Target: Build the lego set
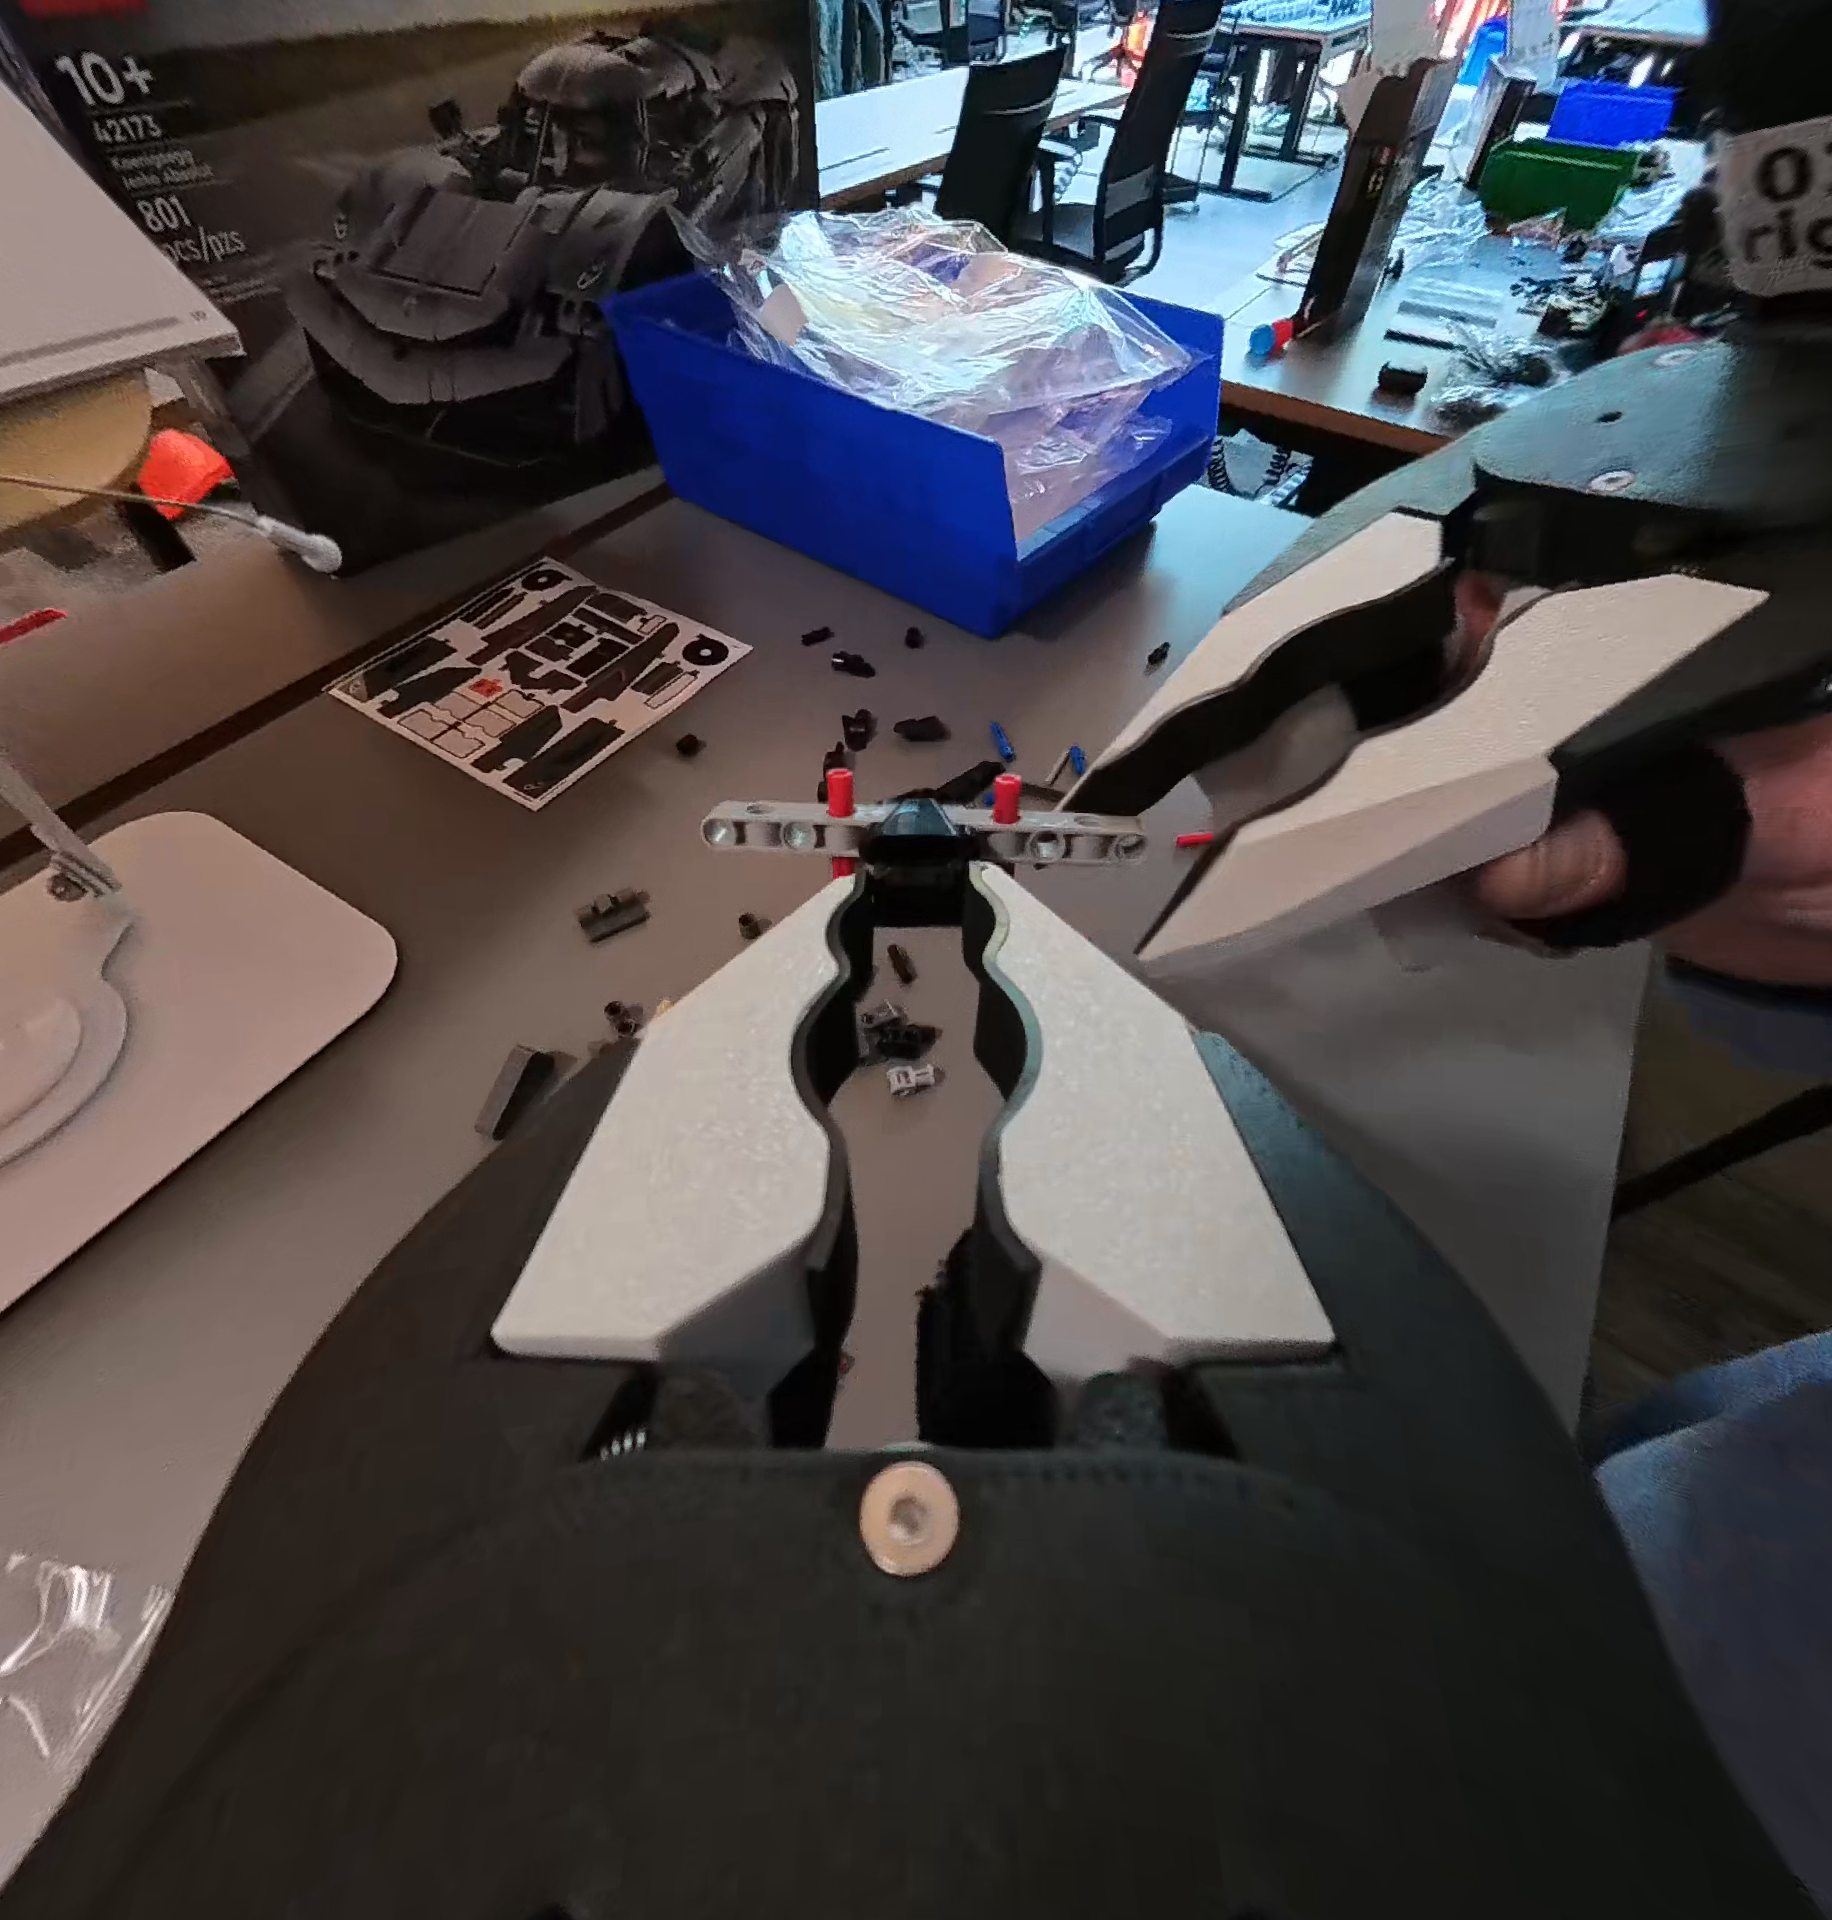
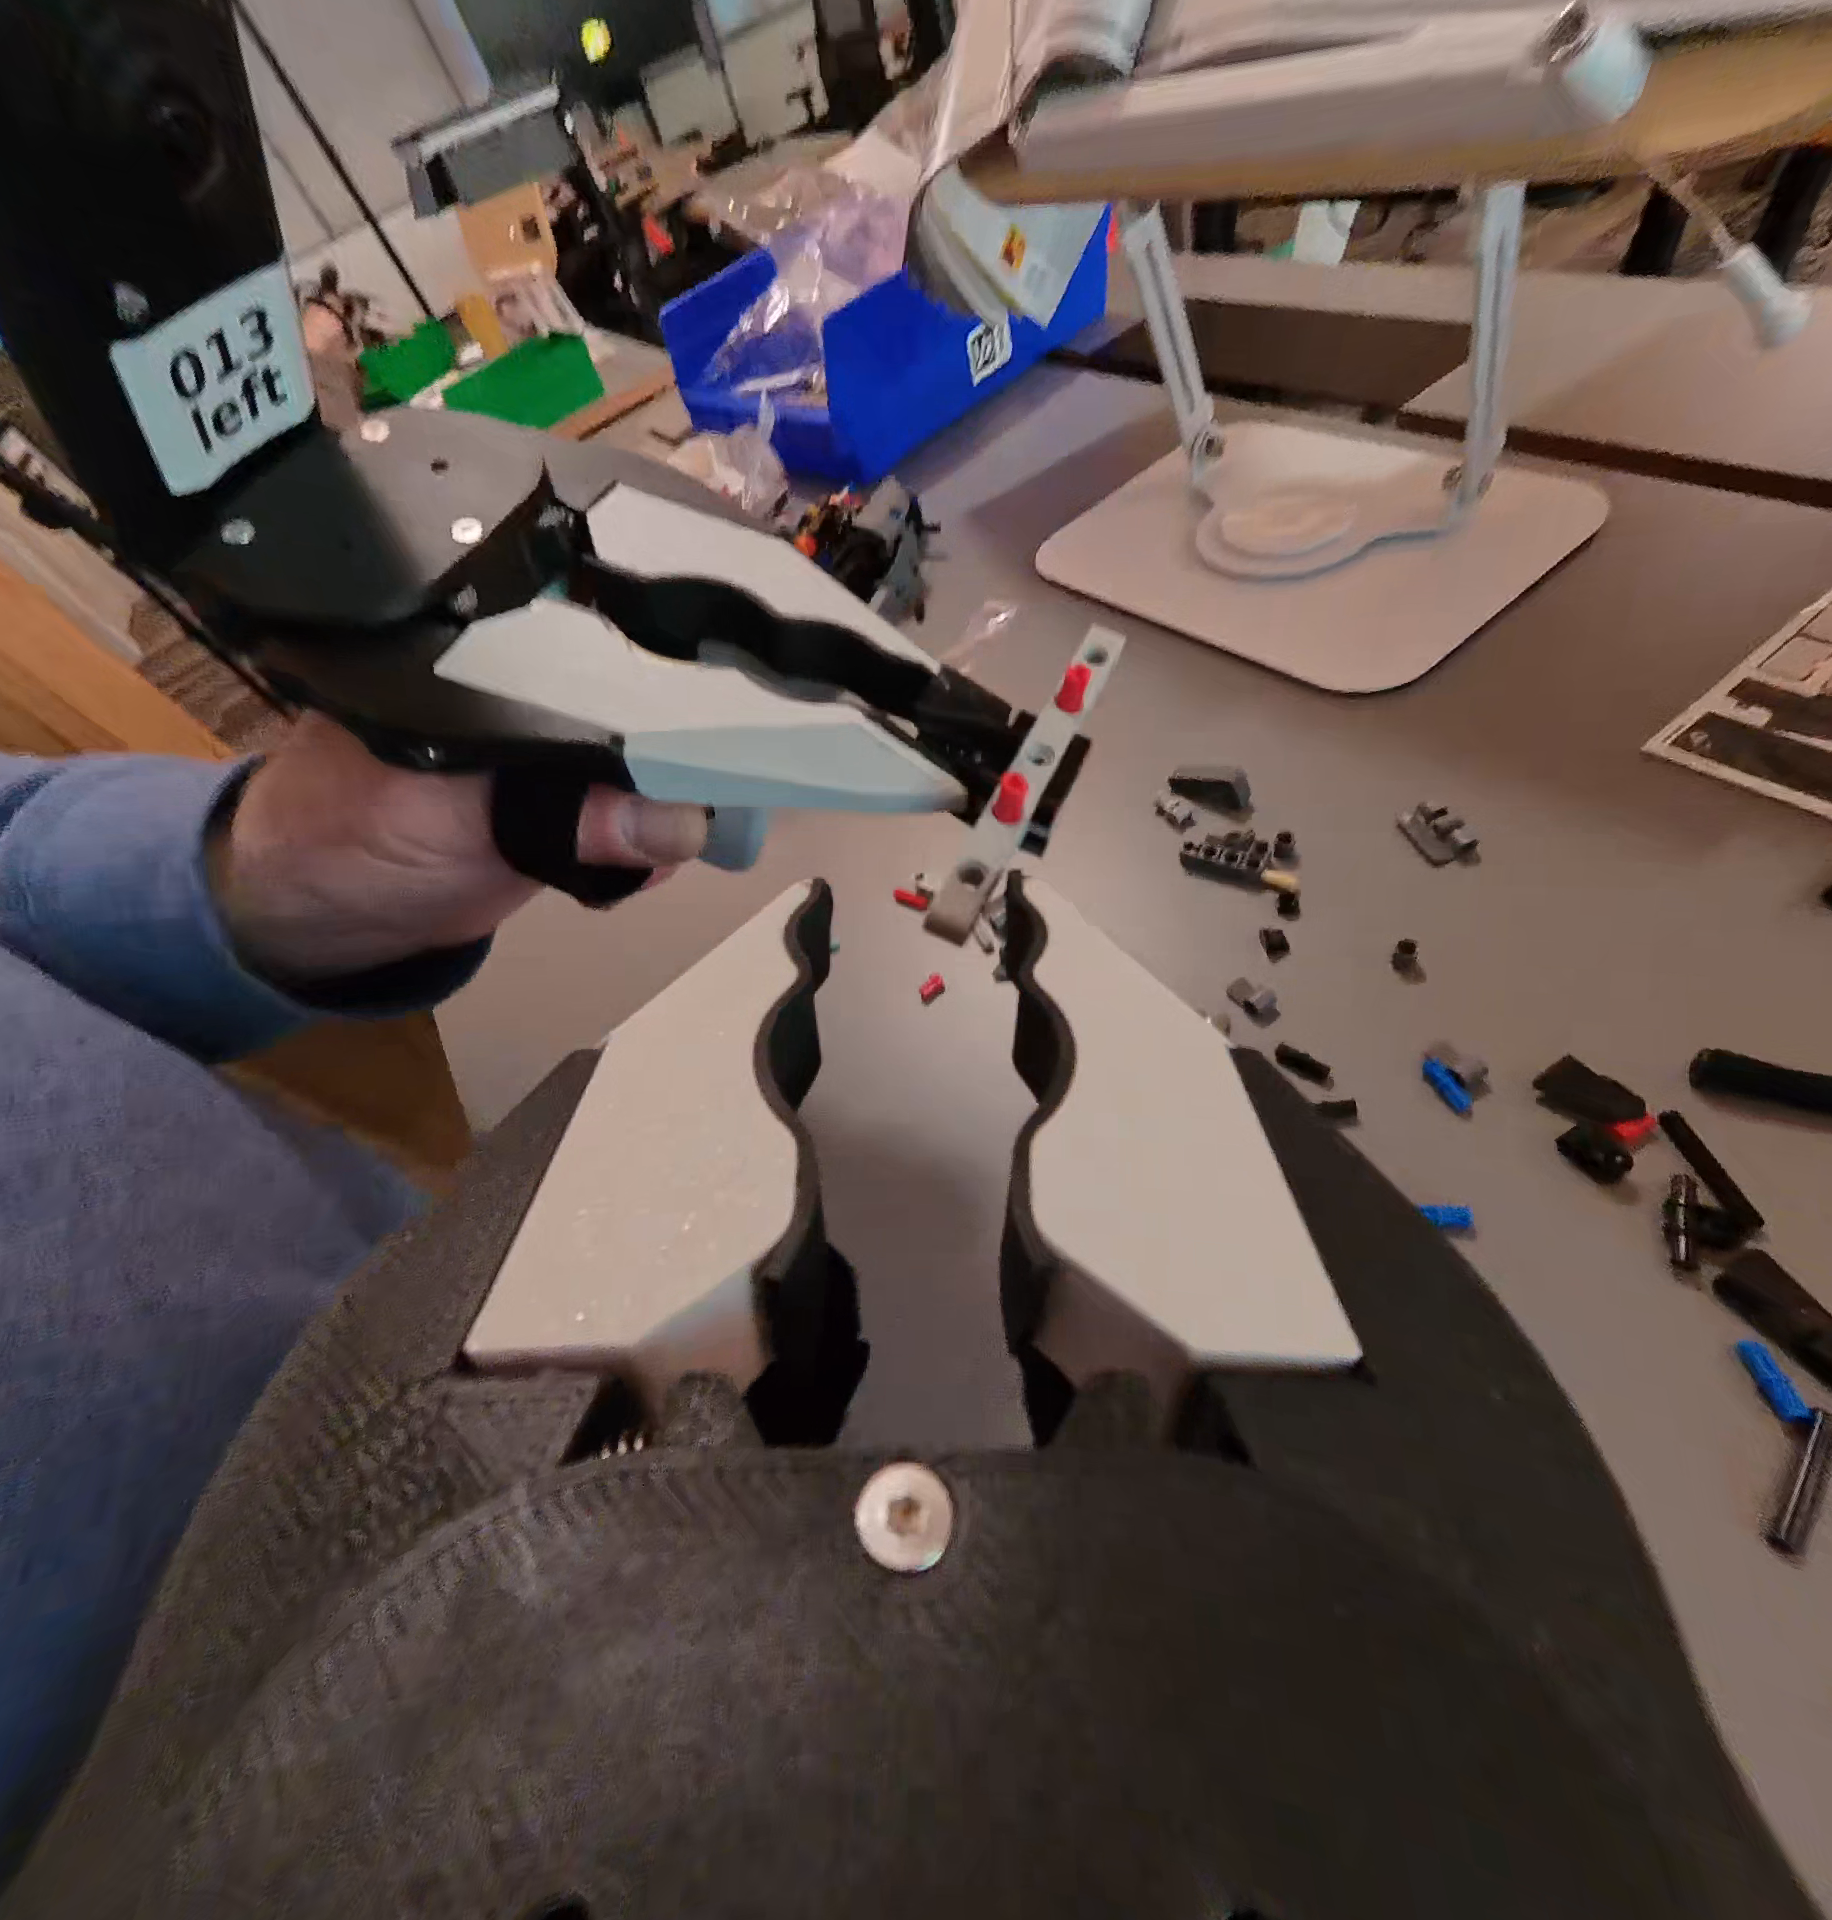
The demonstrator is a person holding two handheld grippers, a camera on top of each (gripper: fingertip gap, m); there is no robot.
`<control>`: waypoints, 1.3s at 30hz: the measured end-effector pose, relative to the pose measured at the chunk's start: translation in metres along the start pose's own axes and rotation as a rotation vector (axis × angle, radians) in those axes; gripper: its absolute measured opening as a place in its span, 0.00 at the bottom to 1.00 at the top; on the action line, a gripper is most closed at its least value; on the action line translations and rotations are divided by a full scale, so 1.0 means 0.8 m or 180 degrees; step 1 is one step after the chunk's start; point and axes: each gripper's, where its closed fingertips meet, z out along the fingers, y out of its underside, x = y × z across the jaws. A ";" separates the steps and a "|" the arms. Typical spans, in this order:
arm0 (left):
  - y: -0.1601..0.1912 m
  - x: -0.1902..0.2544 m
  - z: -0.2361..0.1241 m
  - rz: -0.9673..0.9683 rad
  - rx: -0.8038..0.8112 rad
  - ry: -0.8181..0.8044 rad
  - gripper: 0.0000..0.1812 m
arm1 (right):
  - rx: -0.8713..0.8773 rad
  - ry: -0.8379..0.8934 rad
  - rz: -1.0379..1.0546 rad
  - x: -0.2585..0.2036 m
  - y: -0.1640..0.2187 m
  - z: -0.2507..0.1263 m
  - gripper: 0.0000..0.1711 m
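My left gripper [image 1: 914, 873] is shut on a small lego assembly [image 1: 922, 831]: a grey holed beam with two red pins and a black piece in the middle, held above the table. It also shows in the right wrist view [image 2: 1037, 774], with the left gripper [image 2: 979, 764] clamped on its black part. My right gripper [image 2: 917, 904] is open and empty, its right fingertip just beside the beam's lower end. In the left wrist view the right gripper [image 1: 1109, 873] hovers at the beam's right end, jaws apart. A small red pin [image 1: 1194, 837] lies between its tips.
Loose black, blue and red lego parts [image 2: 1577, 1112] lie scattered on the grey table [image 1: 268, 1195]. A sticker sheet [image 1: 538, 681], a blue bin [image 1: 839, 468] with plastic bags, the set box [image 1: 424, 260] and a white stand base [image 2: 1327, 561] stand around. Only a small space, under 4 cm, lies between the two pairs of fingers.
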 end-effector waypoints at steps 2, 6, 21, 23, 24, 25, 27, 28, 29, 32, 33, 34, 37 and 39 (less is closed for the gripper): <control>-0.003 0.001 0.002 0.0041 0.0003 -0.0045 0.08 | 0.0075 0.0139 0.0012 0.006 -0.005 0.000 0.15; -0.010 0.004 0.001 0.0020 0.0067 -0.0040 0.08 | 0.0251 0.0200 0.0061 0.013 -0.013 -0.008 0.06; -0.017 0.014 -0.007 0.0128 0.0158 0.0001 0.10 | 0.0205 -0.0259 0.0401 0.022 -0.015 -0.014 0.03; -0.017 0.014 -0.009 0.0120 0.0172 0.0019 0.11 | 0.0224 -0.0329 0.0472 0.023 -0.015 -0.013 0.03; -0.018 0.014 -0.010 0.0121 0.0187 0.0028 0.11 | 0.0251 -0.0376 0.0544 0.023 -0.016 -0.014 0.03; -0.017 0.014 -0.012 0.0124 0.0188 0.0022 0.11 | 0.0262 -0.0390 0.0584 0.025 -0.016 -0.015 0.03; -0.017 0.014 -0.017 0.0125 0.0222 0.0044 0.11 | 0.0222 -0.0405 0.0587 0.027 -0.012 -0.015 0.03; -0.018 0.013 -0.020 0.0121 0.0249 0.0052 0.12 | 0.0198 -0.0432 0.0608 0.028 -0.010 -0.015 0.03; -0.017 0.013 -0.023 0.0127 0.0265 0.0065 0.12 | 0.0177 -0.0451 0.0627 0.028 -0.008 -0.016 0.03; -0.020 0.004 -0.036 0.0197 0.0345 0.0015 0.13 | 0.0109 -0.0550 0.0617 0.026 -0.003 -0.018 0.03; -0.020 -0.001 -0.039 0.0214 0.0333 0.0008 0.13 | 0.0083 -0.0572 0.0592 0.026 0.000 -0.019 0.03; -0.019 -0.007 -0.042 0.0226 0.0316 -0.0006 0.15 | 0.0053 -0.0631 0.0557 0.024 0.002 -0.020 0.03; -0.015 -0.022 -0.046 0.0231 0.0291 0.0019 0.17 | -0.0061 -0.0736 0.0512 0.023 0.010 -0.021 0.03; -0.009 -0.024 -0.045 0.0280 0.0214 0.0088 0.17 | -0.0103 -0.0875 0.0428 0.017 0.013 -0.023 0.03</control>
